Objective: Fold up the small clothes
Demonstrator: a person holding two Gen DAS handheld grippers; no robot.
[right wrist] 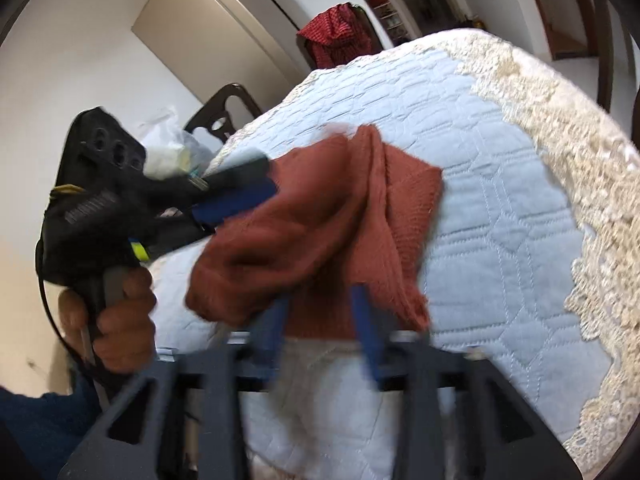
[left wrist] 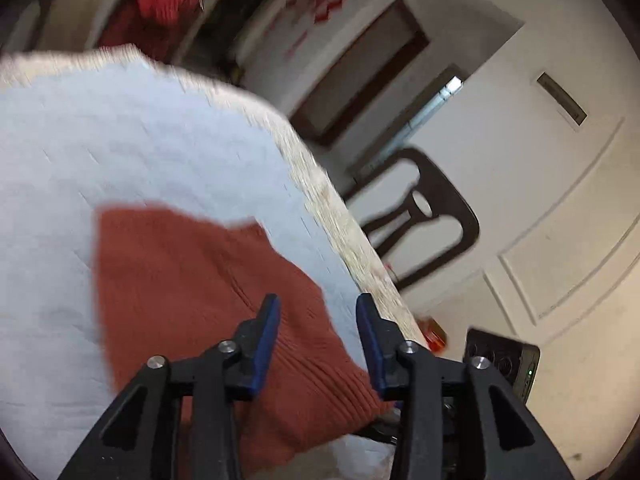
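the rust knit garment [right wrist: 320,216] is bunched on the quilted surface [right wrist: 500,184], mid-fold; left tongs [left wrist: 316,312] and right tongs [right wrist: 320,300] are released; a hem must be gripped next.

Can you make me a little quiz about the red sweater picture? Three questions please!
1. True or false: the left gripper is open.
2. What lies under the rust-red sweater? A) quilted blue cover B) bare wood C) carpet
3. Fill in: behind the table stands a dark ___.

Key: 1 true. 2 A. 3 chair.
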